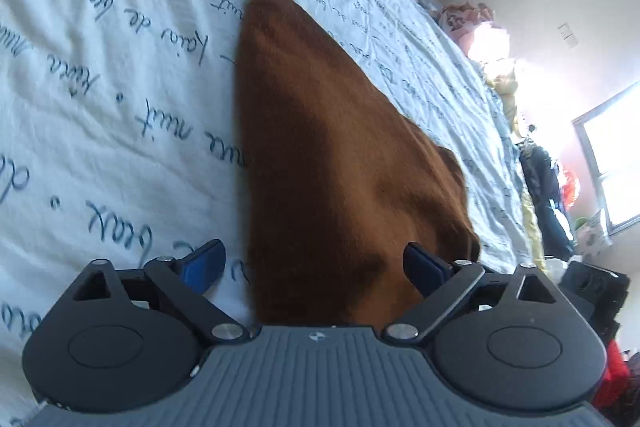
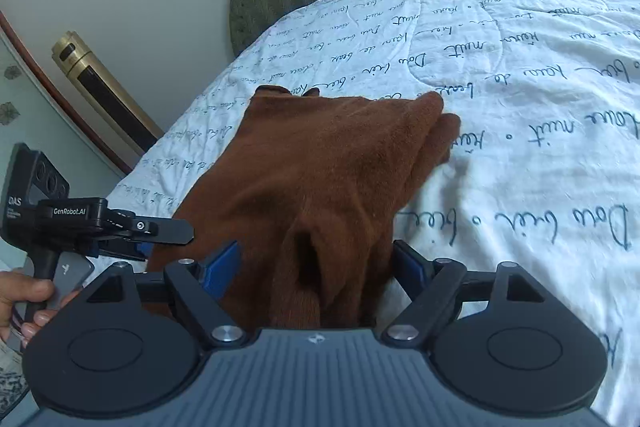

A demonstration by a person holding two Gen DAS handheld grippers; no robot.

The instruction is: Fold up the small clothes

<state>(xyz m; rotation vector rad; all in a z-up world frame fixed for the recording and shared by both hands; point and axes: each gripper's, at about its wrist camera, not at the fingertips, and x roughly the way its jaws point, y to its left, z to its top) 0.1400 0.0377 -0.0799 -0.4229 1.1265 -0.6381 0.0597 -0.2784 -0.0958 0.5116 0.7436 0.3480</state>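
Brown knit garment (image 1: 320, 155) lies on the script-printed bedsheet (image 1: 120, 67), doubled lengthwise. Judged soft, light, limp; best taken at near corners or hem. Left tool (image 1: 314, 265) wide, fabric between jaws, unclamped. Right tool (image 2: 316, 265) likewise wide, not gripping. Near hem hidden under both tools; garment type unclear.

"GenRobot.AI" on the left tongs (image 2: 168, 241); "nuit" on the bedspread (image 2: 520, 75)
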